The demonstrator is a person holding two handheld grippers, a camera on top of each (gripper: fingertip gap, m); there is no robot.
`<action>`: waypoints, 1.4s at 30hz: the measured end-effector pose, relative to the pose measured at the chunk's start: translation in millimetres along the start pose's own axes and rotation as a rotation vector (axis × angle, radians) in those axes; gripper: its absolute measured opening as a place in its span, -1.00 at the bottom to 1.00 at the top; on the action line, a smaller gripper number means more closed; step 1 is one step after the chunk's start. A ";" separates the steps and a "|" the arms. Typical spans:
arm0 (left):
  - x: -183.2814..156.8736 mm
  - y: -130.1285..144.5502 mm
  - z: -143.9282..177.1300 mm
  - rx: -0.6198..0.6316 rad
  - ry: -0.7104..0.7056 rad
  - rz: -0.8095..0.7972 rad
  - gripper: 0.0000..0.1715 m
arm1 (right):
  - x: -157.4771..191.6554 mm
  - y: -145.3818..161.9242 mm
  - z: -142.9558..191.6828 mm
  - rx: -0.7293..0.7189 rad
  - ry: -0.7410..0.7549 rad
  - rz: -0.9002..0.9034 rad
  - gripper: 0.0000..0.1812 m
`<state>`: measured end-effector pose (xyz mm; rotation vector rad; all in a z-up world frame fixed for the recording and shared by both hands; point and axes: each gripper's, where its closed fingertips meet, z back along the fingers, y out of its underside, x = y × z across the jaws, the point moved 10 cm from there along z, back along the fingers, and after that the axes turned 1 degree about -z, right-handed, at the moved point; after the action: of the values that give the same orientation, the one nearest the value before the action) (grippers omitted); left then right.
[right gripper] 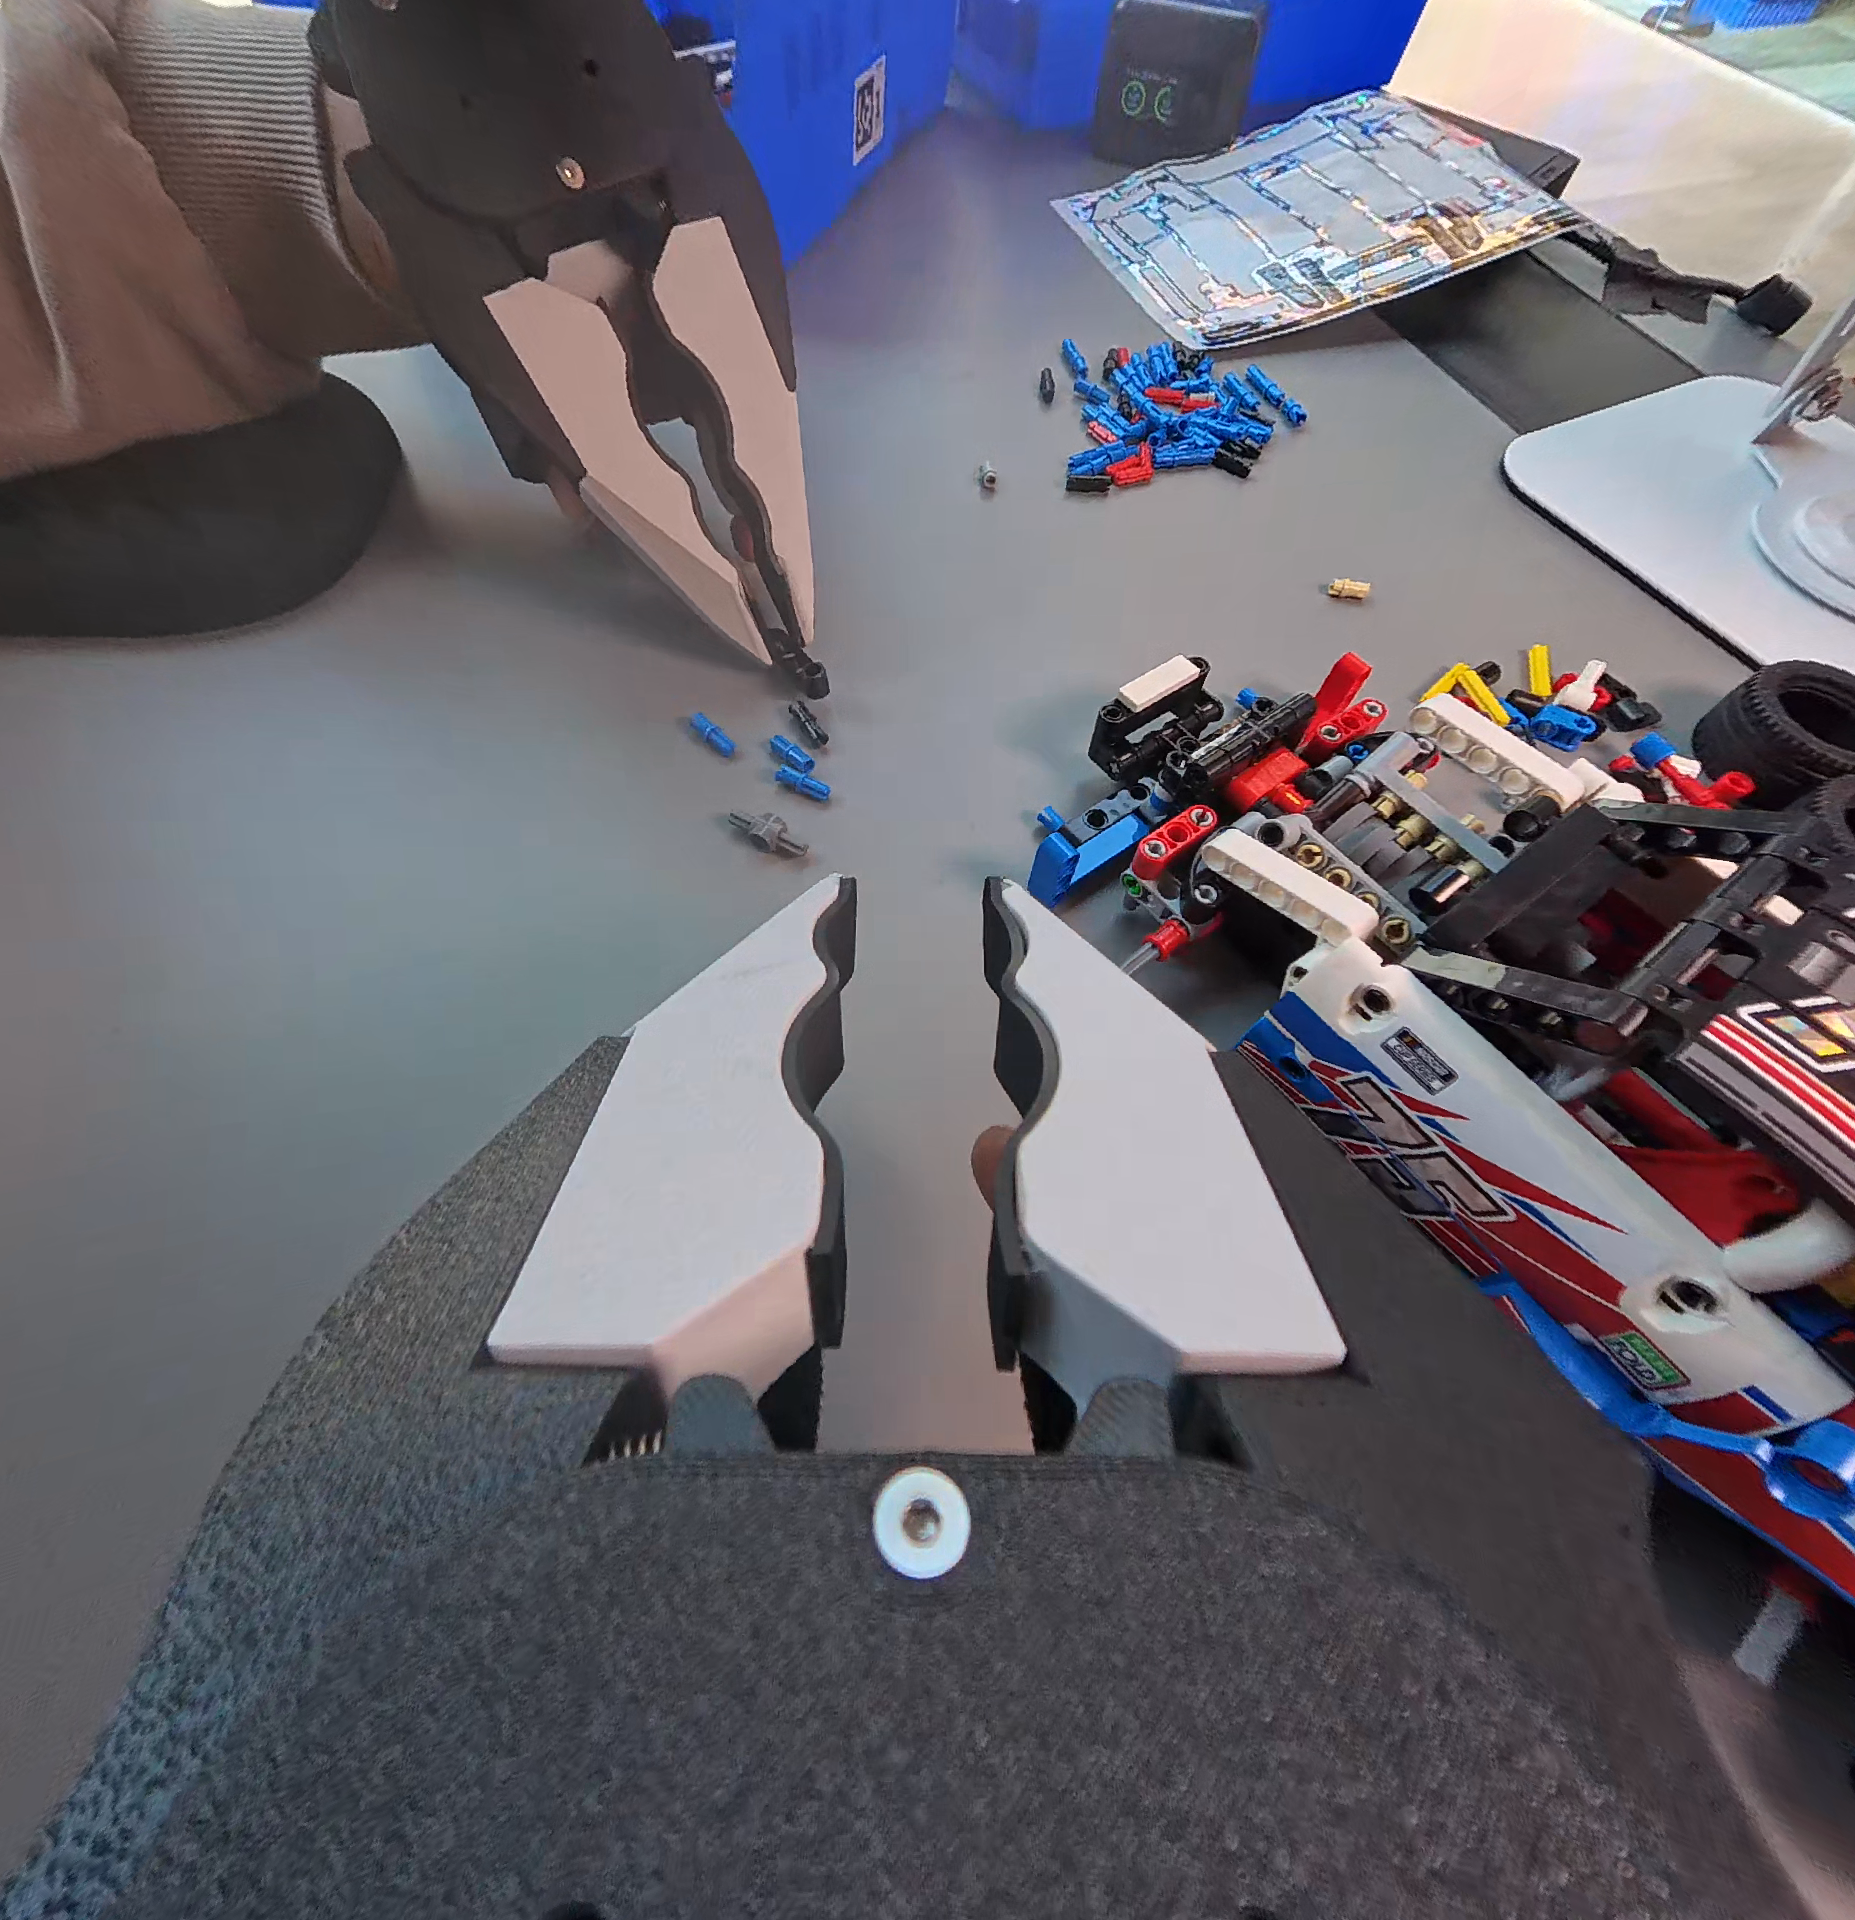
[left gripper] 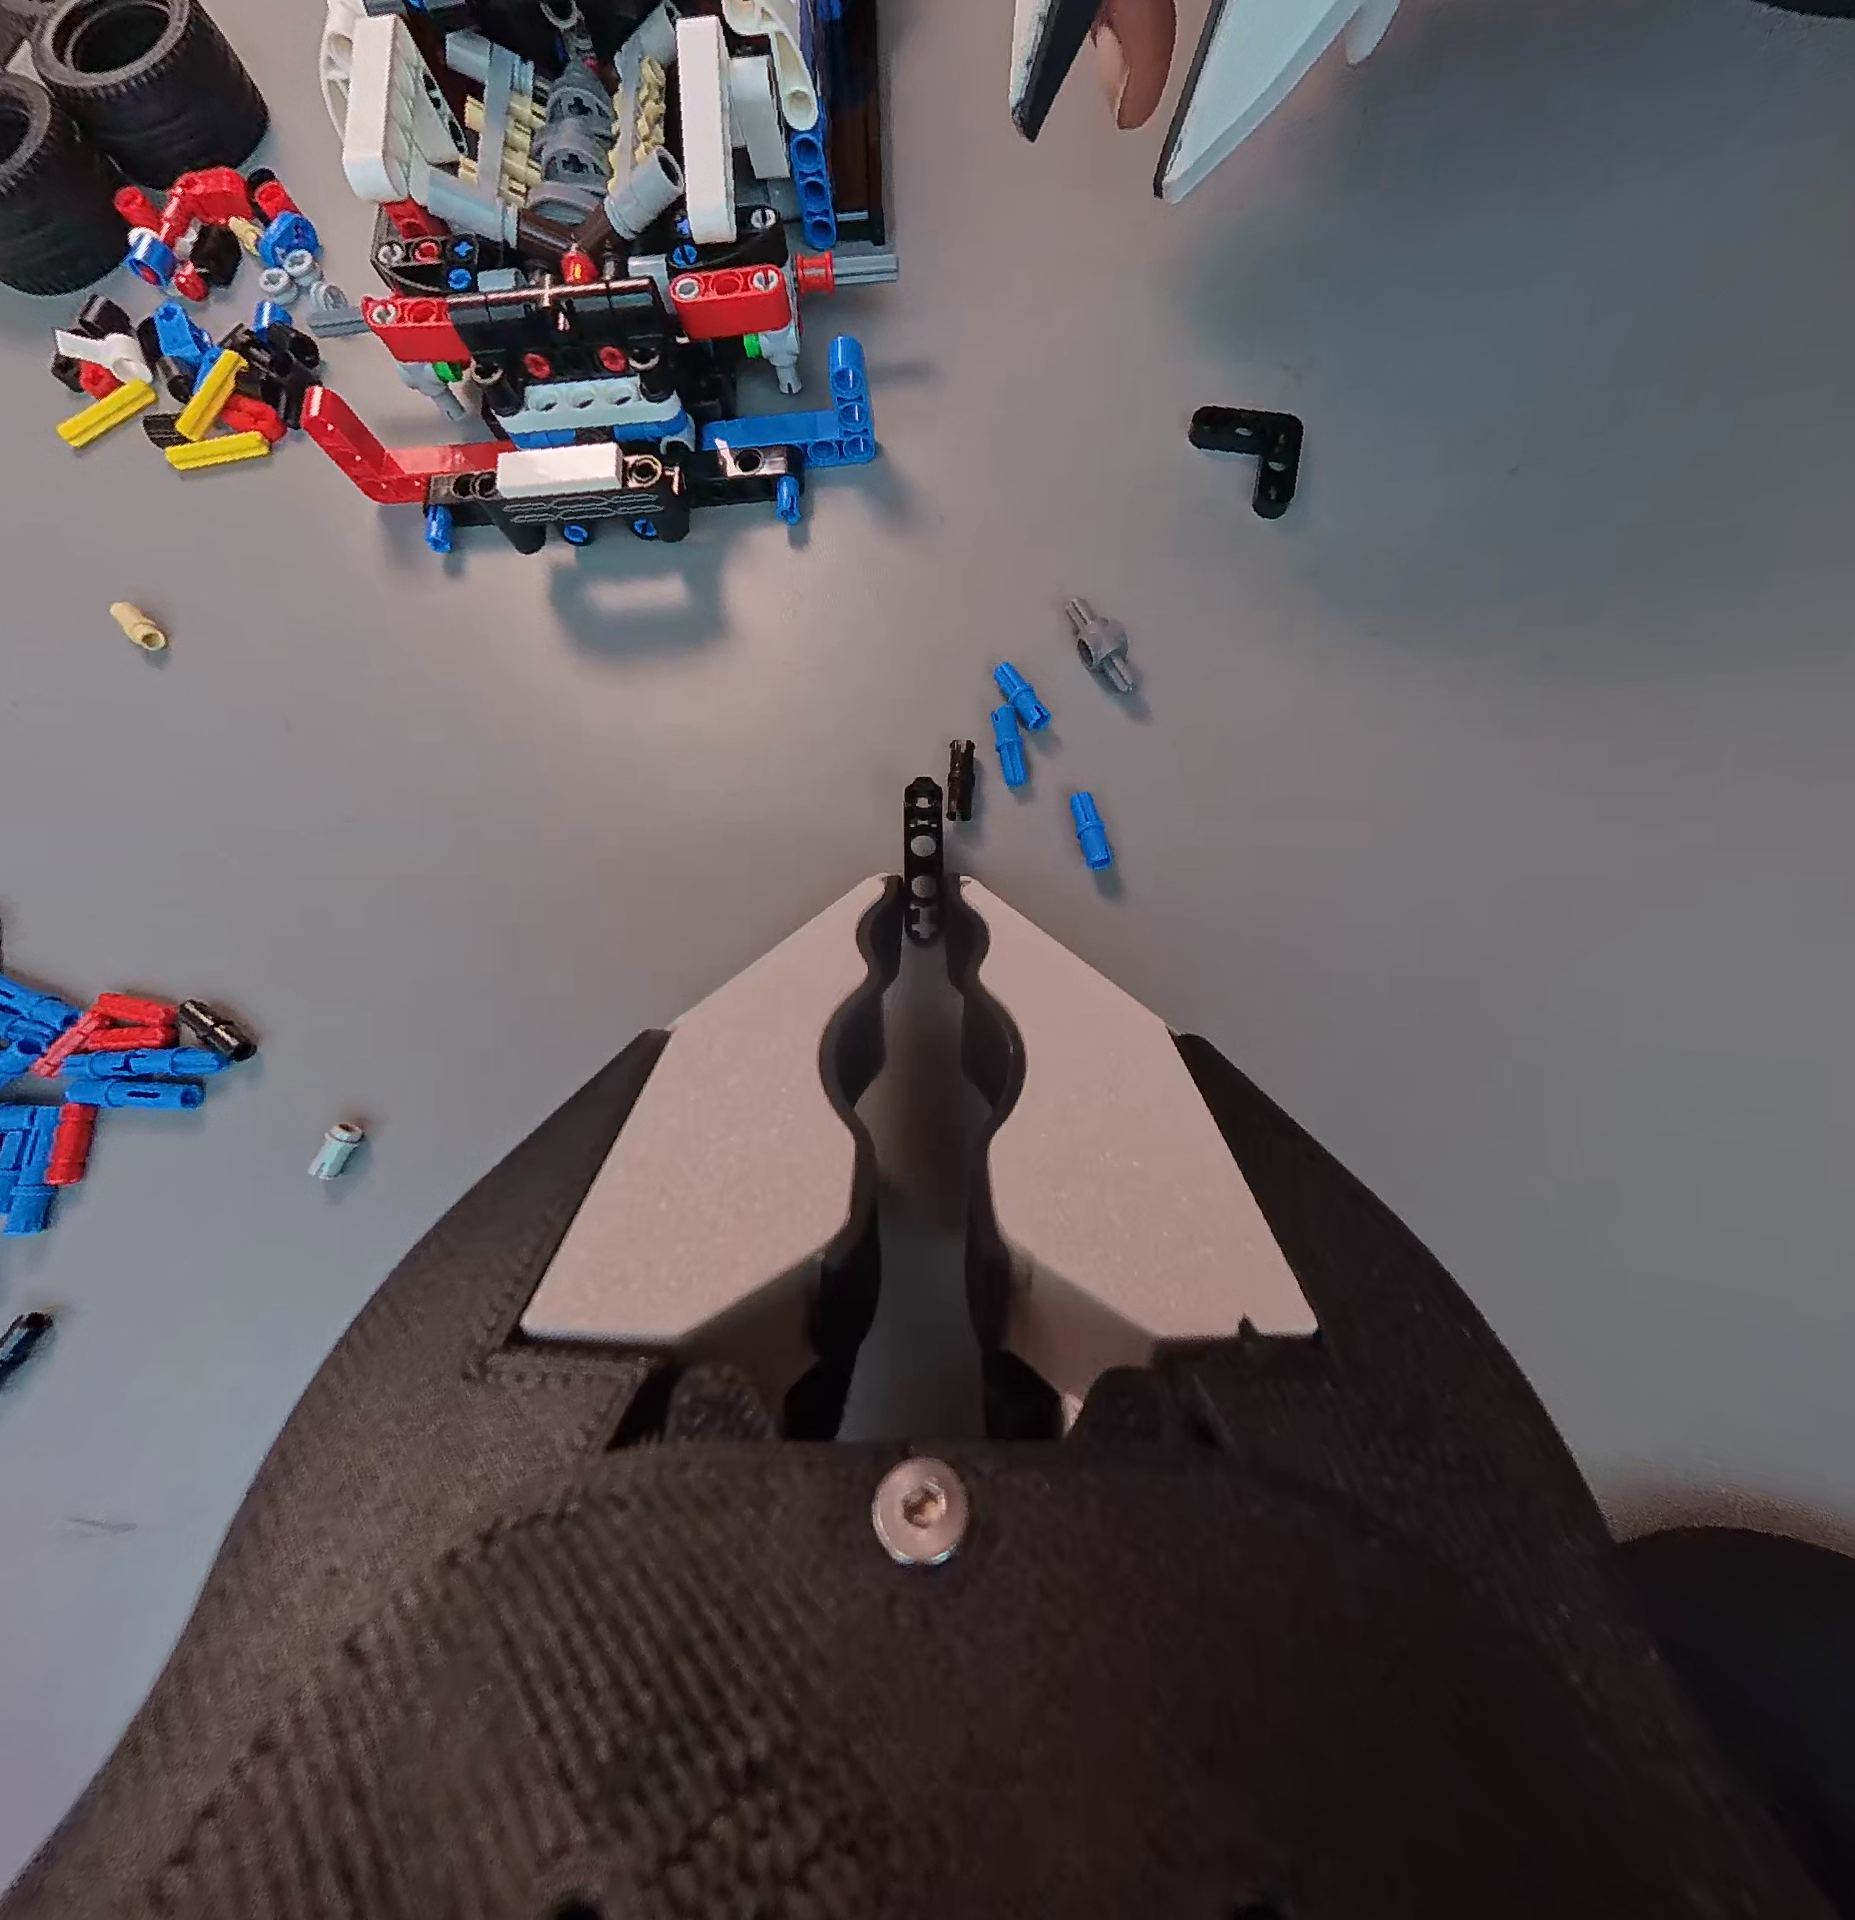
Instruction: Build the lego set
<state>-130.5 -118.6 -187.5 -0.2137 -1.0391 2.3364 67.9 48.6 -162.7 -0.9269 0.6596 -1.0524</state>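
Left hand-held gripper [left gripper: 923, 894] pinches a black beam [left gripper: 922, 862], pointing lengthwise straight ahead.

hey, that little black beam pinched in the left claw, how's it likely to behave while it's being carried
The black beam looks like rigid plastic, so it probably won't flex. It is thin and small, likely very light. The left claw grips only one end, at the very fingertips, so it might pivot or slip if bumped against the grey table.
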 end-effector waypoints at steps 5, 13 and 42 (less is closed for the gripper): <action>3.0 1.7 -1.6 0.019 -0.034 0.007 -0.93 | 0.8 3.7 -3.7 0.018 0.001 0.015 -0.75; -2.2 -7.0 1.3 -0.056 -0.003 -0.006 -0.82 | -0.2 4.8 -3.9 0.017 -0.004 0.004 -0.76; -40.1 -42.3 -43.8 0.016 -0.065 -0.090 -0.96 | 11.9 6.9 -10.8 0.072 -0.026 0.068 -0.77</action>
<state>-63.2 -90.5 -190.2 -0.0837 -1.0393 2.2829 66.4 35.5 -174.2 -0.8487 0.6241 -0.9957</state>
